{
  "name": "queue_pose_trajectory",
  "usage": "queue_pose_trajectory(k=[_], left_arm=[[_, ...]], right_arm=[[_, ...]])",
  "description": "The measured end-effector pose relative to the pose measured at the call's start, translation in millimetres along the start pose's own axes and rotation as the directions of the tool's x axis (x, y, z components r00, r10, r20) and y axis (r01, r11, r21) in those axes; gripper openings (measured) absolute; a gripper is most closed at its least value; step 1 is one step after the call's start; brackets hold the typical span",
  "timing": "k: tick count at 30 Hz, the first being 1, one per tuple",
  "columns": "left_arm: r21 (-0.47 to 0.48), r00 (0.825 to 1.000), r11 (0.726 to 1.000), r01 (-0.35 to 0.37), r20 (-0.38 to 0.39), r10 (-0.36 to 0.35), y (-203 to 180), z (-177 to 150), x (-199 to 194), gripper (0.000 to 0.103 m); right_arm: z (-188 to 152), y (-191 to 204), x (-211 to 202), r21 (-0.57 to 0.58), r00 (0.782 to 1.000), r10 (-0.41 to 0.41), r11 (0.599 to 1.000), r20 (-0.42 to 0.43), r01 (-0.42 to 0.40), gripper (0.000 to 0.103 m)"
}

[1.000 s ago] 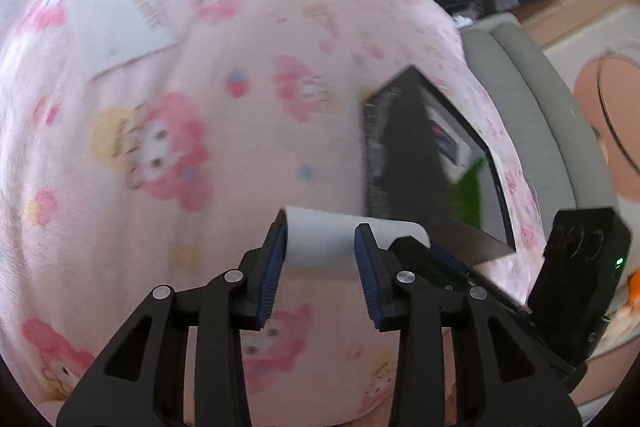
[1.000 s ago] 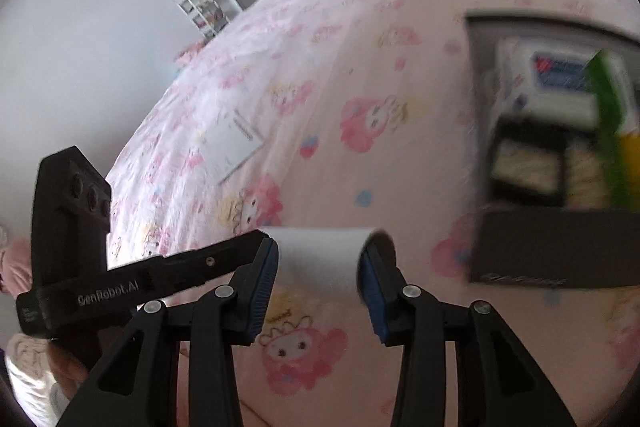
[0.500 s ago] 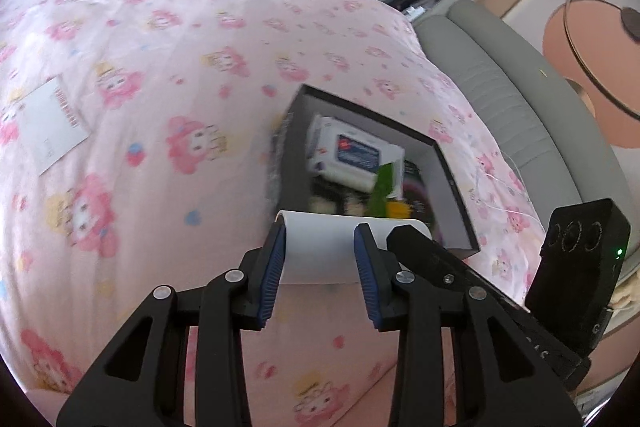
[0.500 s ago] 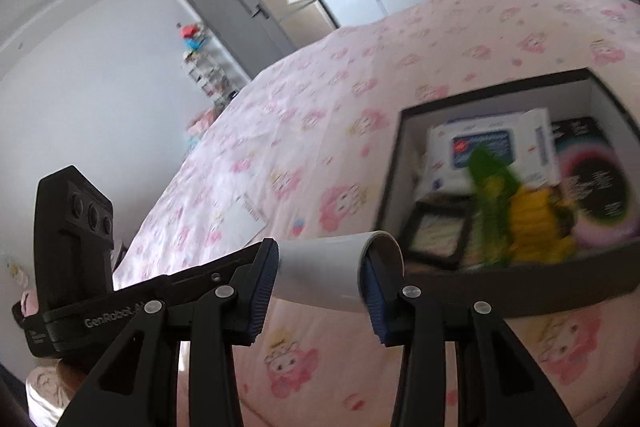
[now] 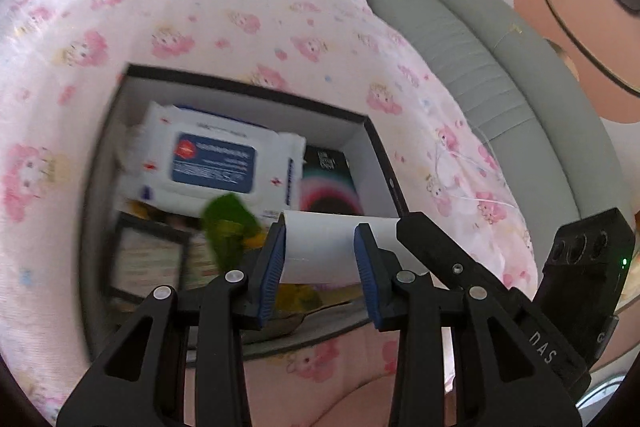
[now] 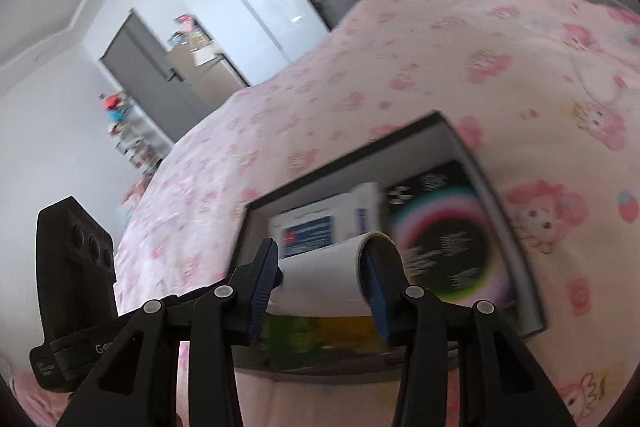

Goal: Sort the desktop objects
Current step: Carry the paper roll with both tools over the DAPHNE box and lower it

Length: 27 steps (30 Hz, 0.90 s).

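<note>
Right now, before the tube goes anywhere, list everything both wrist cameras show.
white tube: one, white, held level between both grippers, above the box
box: one, dark rim, pale inside, open, on the bedspread
wipes pack: one, white with blue label, inside the box
black card with rainbow ring: one, in the box beside the wipes pack
green and yellow item: in the box, too blurred to identify
bedspread: one, pink cartoon print
sofa: one, grey, beyond the bedspread
door: one, grey, far wall
left gripper: black, blue pads, on the tube
right gripper: black, blue pads, jaws opening, tube end between them
</note>
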<state>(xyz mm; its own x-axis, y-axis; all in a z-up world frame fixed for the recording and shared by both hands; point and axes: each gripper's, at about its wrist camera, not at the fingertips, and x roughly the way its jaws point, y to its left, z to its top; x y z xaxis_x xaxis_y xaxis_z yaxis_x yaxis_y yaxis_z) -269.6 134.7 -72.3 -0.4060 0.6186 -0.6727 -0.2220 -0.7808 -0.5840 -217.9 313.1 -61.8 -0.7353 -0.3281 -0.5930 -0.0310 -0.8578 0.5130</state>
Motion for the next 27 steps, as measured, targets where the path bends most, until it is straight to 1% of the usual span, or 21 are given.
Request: queue_pose_trajectory(k=[4, 8, 14, 18, 19, 23, 25, 27], left_arm=[[-0.008, 0.999, 1.000, 0.006, -0.036, -0.006, -8, -6, 27, 0.035], [0.002, 0.998, 1.000, -0.005, -0.060, 0.005, -14, -7, 44, 0.035], [-0.004, 0.994, 1.000, 0.027, -0.104, -0.027, -21, -6, 66, 0.035], [0.028, 0.992, 0.999, -0.016, -0.123, 0.019, -26, -9, 79, 0.034], [0.034, 0.991, 0.999, -0.026, -0.132, 0.030, -26, -10, 82, 0.034], [0.051, 0.988, 0.996, -0.068, -0.137, 0.074, -26, -14, 85, 0.034], [0.054, 0.990, 0.997, -0.062, -0.126, 0.068, -26, -14, 81, 0.037], [0.053, 0.993, 0.997, -0.050, -0.102, 0.055, -26, -13, 74, 0.039]], right_arm=[[2, -26, 3, 0.044, 0.999, -0.040, 0.998, 0.001, 0.040, 0.039], [4, -39, 2, 0.068, 0.997, -0.072, 0.995, 0.010, 0.071, 0.040], [7, -52, -4, 0.095, 0.990, -0.137, 0.987, 0.039, 0.133, 0.039], [7, -56, -6, 0.090, 0.980, -0.191, 0.978, 0.055, 0.186, 0.039], [7, -55, -8, 0.081, 0.979, -0.192, 0.979, 0.068, 0.186, 0.039], [6, -49, -8, 0.050, 0.976, -0.202, 0.979, 0.080, 0.198, 0.039], [5, -48, -6, 0.034, 0.972, -0.219, 0.976, 0.081, 0.216, 0.039], [6, -50, -6, 0.043, 0.970, -0.224, 0.974, 0.093, 0.221, 0.039]])
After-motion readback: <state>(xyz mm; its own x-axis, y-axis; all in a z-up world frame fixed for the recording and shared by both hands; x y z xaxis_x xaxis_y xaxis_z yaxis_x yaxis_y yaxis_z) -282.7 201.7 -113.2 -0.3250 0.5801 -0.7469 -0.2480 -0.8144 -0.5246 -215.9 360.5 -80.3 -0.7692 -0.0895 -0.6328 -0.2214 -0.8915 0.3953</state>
